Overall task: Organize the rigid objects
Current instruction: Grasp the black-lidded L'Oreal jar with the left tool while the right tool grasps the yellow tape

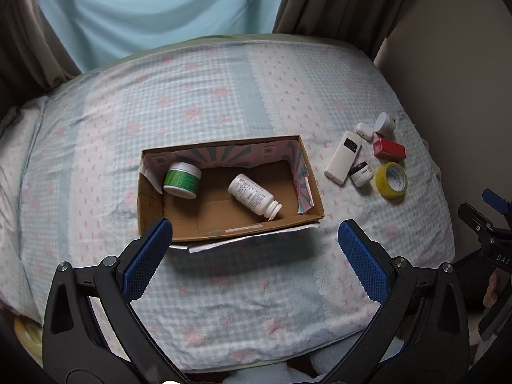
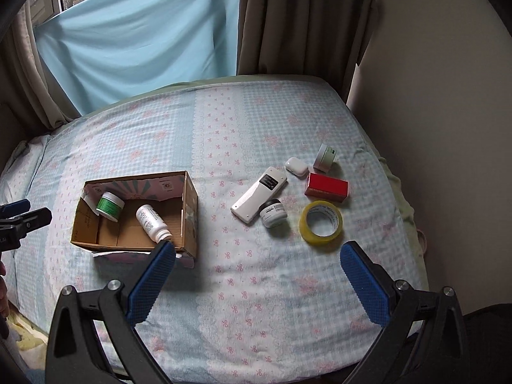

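Step in hand: a pause between placements is judged here; two items are already lodged in the cardboard box (image 2: 188,211), six are left out on the bed (image 2: 256,304).
Box contents: a green-labelled jar (image 1: 182,180) is seen tipped against the far-left corner, and a white pill bottle (image 1: 254,198) is laid on its side, cap toward the near wall.
Waiting cluster: well to the right of the box, a white remote (image 2: 259,194), a small black-lidded jar (image 2: 272,213), a yellow tape roll (image 2: 321,221), a red carton (image 2: 327,188), a white earbud case (image 2: 296,166) and a white-lidded jar (image 2: 324,157) are bunched close together.
Left gripper (image 1: 255,257): its jaws are spread wide and nothing is held; it is hung above the near wall of the box, looking down into it.
Right gripper (image 2: 257,283): also spread wide and empty; it is poised over bare bedding, short of the cluster, with the tape roll nearest its right finger.
Pose: both tools are held high and angled downward at the bed, side by side, neither touching anything.
Next move, as judged: the right gripper is best carried forward to the cluster, and one piece singled out.
What that calls for: the small jar is pressed against the remote and just beside the tape, so a clean closure on one item without nudging its neighbours is needed.
Risk: the soft bedding may let round pieces roll when bumped.
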